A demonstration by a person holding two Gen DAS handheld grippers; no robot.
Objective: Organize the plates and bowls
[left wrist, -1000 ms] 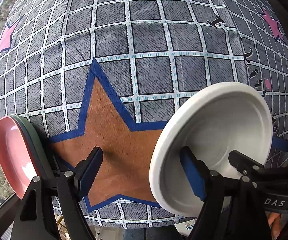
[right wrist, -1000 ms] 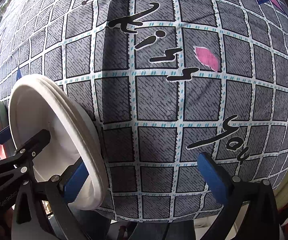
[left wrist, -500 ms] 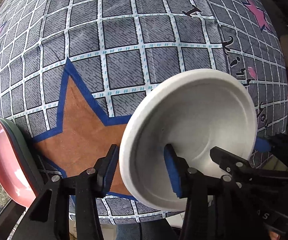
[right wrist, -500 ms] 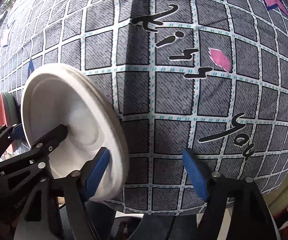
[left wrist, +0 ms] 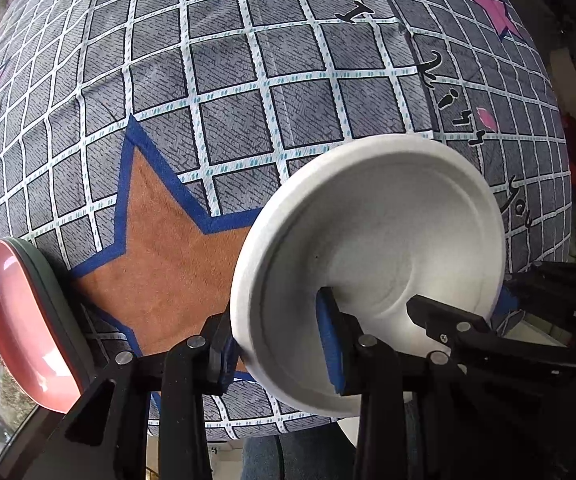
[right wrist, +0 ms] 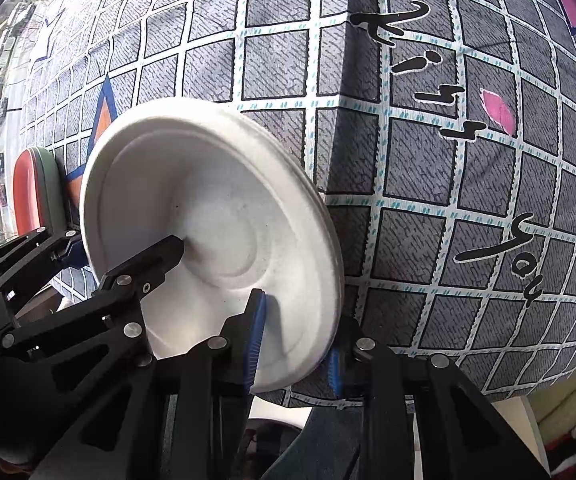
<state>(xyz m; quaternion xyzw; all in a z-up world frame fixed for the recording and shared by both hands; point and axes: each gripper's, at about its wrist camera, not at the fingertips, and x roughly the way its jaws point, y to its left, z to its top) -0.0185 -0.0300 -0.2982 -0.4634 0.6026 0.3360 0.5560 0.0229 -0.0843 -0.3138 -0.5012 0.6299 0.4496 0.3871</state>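
Plates are the business here: a white plate (left wrist: 372,264) sits on the checked cloth (left wrist: 248,92), just beside the brown star (left wrist: 164,248), and both grippers take it by opposite edges. Well to one side, at the cloth's edge, a red plate (left wrist: 20,320) lies stacked on a dark green one (left wrist: 54,292).

The step in hand looks like the pickup of the white plate, judged from both grips on its rim. The next move calls for a level lift with both hands together, probably toward the red stack.

A second ago both sets of jaws stood wide around the rim; they have just been closing. The left gripper (left wrist: 280,344) now has its pads pressed on the near rim. The right gripper (right wrist: 296,344) pinches the far rim, though its outer pad is partly hidden behind the plate.
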